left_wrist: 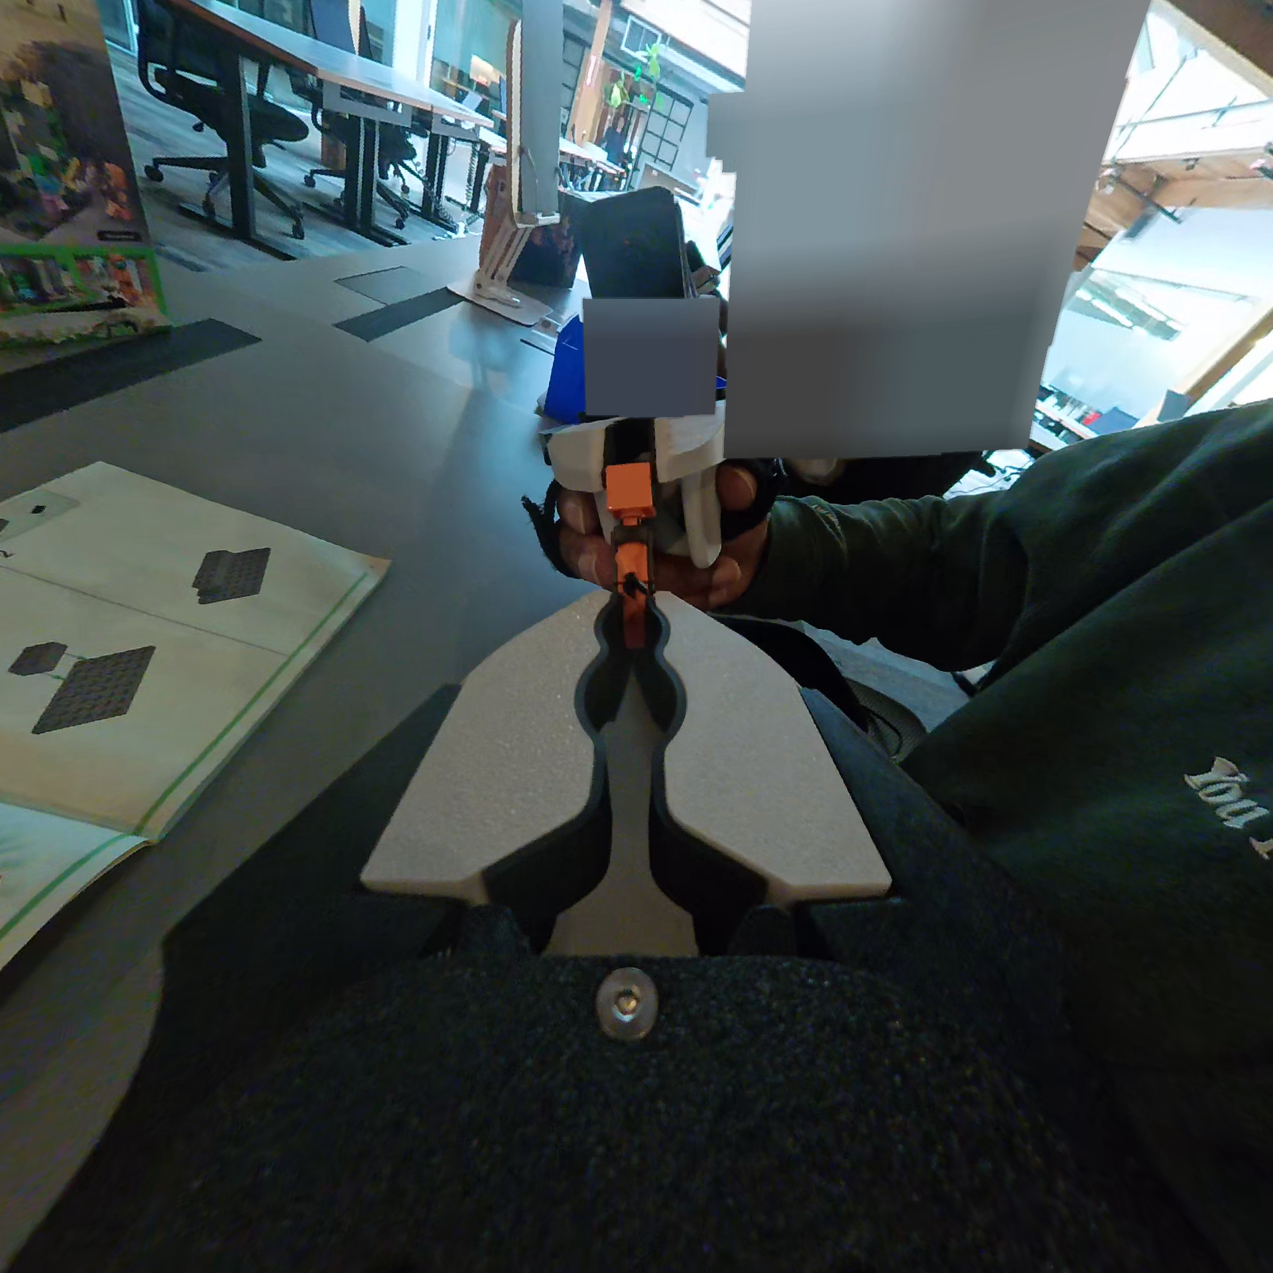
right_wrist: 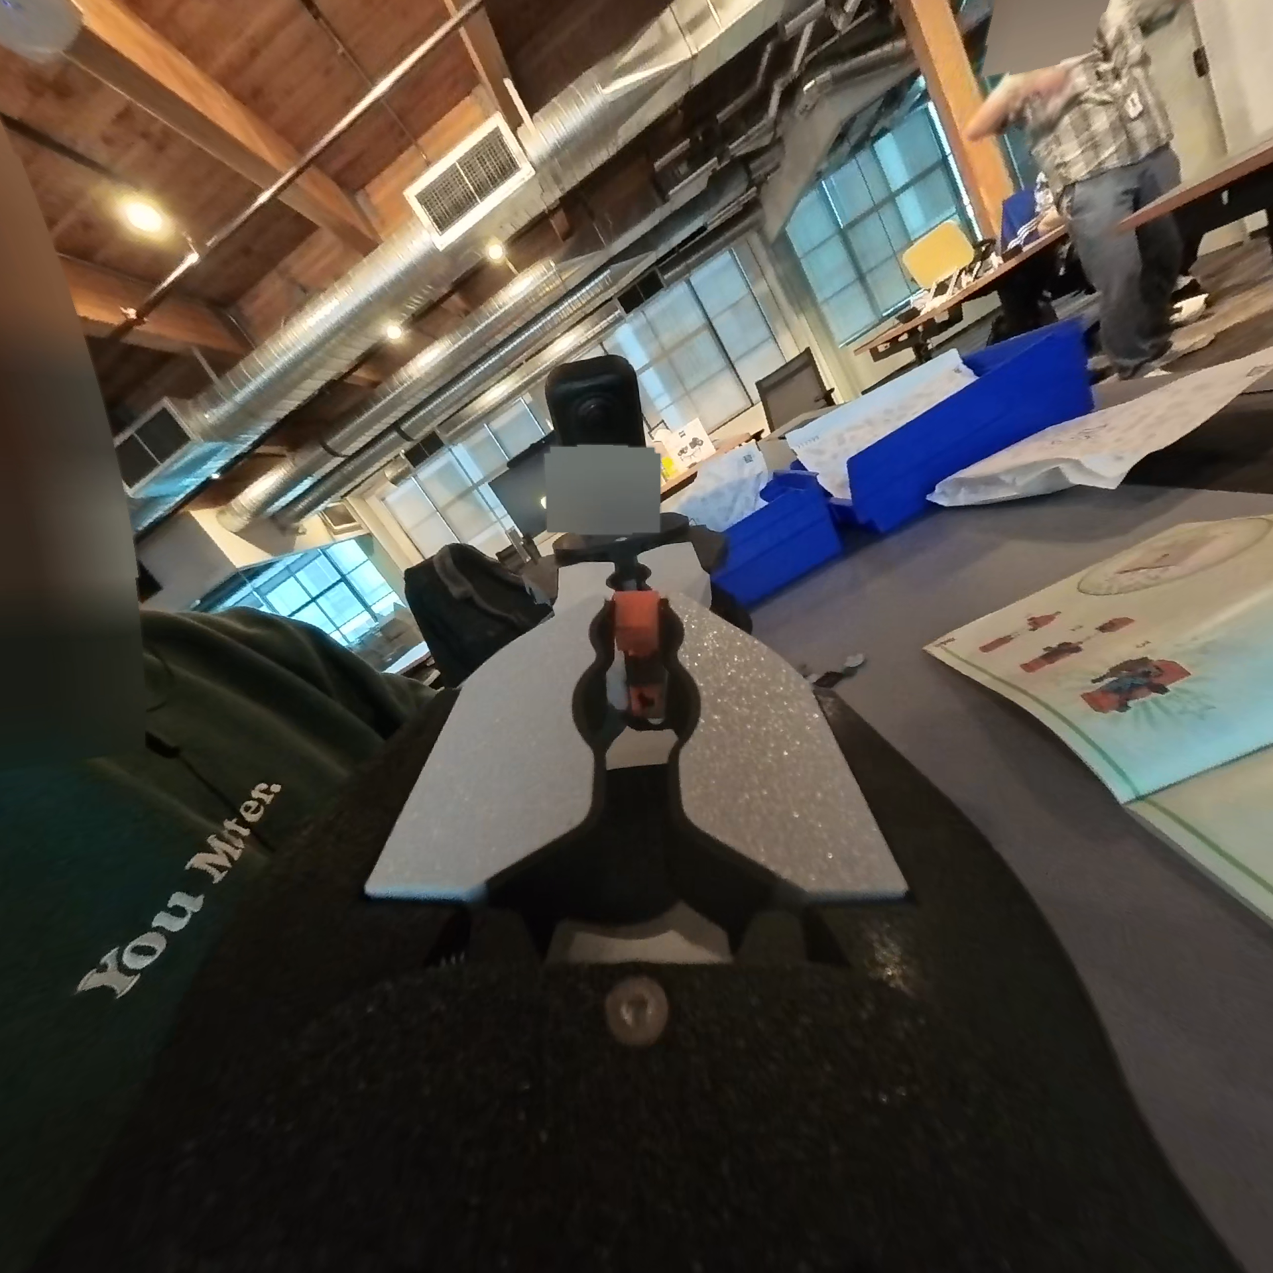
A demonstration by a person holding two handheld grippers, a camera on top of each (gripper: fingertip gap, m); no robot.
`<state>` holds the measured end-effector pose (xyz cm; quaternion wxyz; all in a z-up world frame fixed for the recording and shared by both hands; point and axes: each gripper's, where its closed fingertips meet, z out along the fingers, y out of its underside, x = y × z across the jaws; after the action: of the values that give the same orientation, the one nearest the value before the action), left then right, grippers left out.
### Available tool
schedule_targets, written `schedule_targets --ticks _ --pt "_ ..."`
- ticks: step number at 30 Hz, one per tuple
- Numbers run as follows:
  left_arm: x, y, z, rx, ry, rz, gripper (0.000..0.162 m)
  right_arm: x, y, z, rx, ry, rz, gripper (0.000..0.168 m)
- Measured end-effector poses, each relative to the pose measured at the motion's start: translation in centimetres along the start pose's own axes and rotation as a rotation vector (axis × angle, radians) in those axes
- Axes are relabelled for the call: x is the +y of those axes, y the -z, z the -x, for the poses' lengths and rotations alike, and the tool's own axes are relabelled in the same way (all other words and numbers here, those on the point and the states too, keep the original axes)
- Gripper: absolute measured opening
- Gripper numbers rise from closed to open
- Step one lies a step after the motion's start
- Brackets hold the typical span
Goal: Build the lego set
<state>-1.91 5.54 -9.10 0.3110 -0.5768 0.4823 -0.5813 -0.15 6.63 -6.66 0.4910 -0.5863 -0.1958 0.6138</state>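
Orange lego piece (left_wrist: 632, 609): left wrist view, left gripper (left_wrist: 630, 620) pinches its near end in mid-air above the table (left_wrist: 344, 427), facing the right gripper (left_wrist: 630, 496), apparently to mate the parts. Right wrist view: right gripper (right_wrist: 637, 644) clamps an orange block (right_wrist: 635, 630), tip to tip; instruction booklet (right_wrist: 1102, 689) lies alongside.

The instruction booklet (left_wrist: 172, 640) lies open on the table (left_wrist: 386, 427), left of the left gripper (left_wrist: 632, 620).

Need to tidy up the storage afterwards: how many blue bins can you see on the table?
2 in the right wrist view: a small blue bin just beyond the fingers, and a larger blue bin behind it to the right, both with white paper in them. More may be hidden behind the paper.
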Motion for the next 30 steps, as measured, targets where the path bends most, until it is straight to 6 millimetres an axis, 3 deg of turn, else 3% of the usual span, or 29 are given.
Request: schedule_targets --ticks 13,21,30 --pt "-0.4 -0.2 -0.6 0.035 0.0 -0.018 0.006 -0.1 0.5 0.6 -0.032 -0.016 -0.011 0.012" --pt "-1.1 -0.2 -0.9 0.03 -0.019 -0.06 0.006 -0.4 0.4 1.0 0.003 0.065 -0.064 0.012" --pt "-1.0 0.3 -1.0 0.023 -0.03 -0.077 0.006 0.8 0.2 0.9 0.049 0.101 -0.027 0.012"
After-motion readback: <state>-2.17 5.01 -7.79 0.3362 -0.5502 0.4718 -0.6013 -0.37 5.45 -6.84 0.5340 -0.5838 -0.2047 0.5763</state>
